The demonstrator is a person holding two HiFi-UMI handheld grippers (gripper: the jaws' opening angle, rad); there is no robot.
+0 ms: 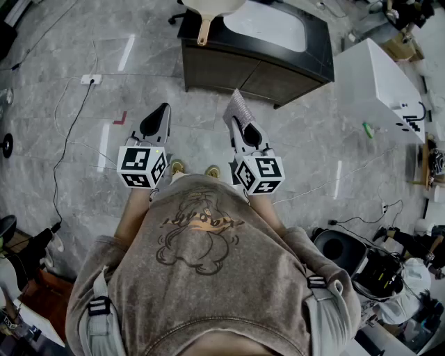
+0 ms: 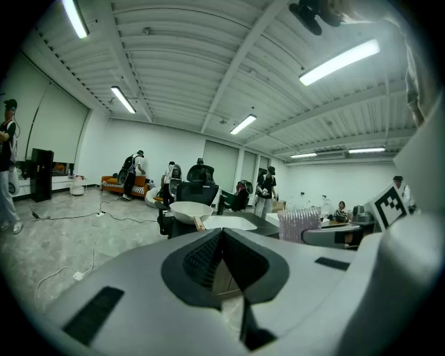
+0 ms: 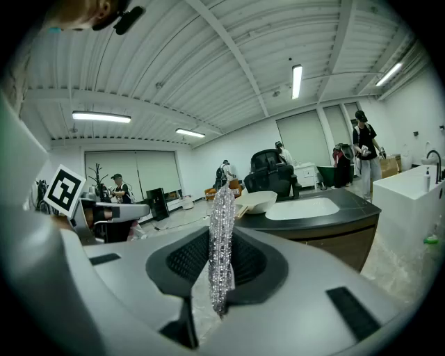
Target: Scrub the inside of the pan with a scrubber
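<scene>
A cream pan [image 1: 211, 6] with a wooden handle rests on the dark counter [image 1: 316, 54] beside a white sink basin [image 1: 268, 24], well ahead of both grippers. The same pan [image 2: 189, 211] shows small in the left gripper view, and the pan [image 3: 257, 201] sits by the basin in the right gripper view. My right gripper [image 1: 240, 117] is shut on a silvery mesh scrubber [image 1: 239, 107], which stands edge-on between its jaws as a thin glittering scrubber [image 3: 221, 243]. My left gripper [image 1: 158, 119] is shut with nothing in it, its pads meeting in the left gripper [image 2: 221, 240] view. Both hover over the floor.
A white cabinet [image 1: 379, 87] stands right of the counter. Cables and a power strip [image 1: 90, 79] lie on the grey floor at left. Bags and gear [image 1: 379, 268] sit at lower right. Several people and black chairs [image 2: 197, 188] are far off in the room.
</scene>
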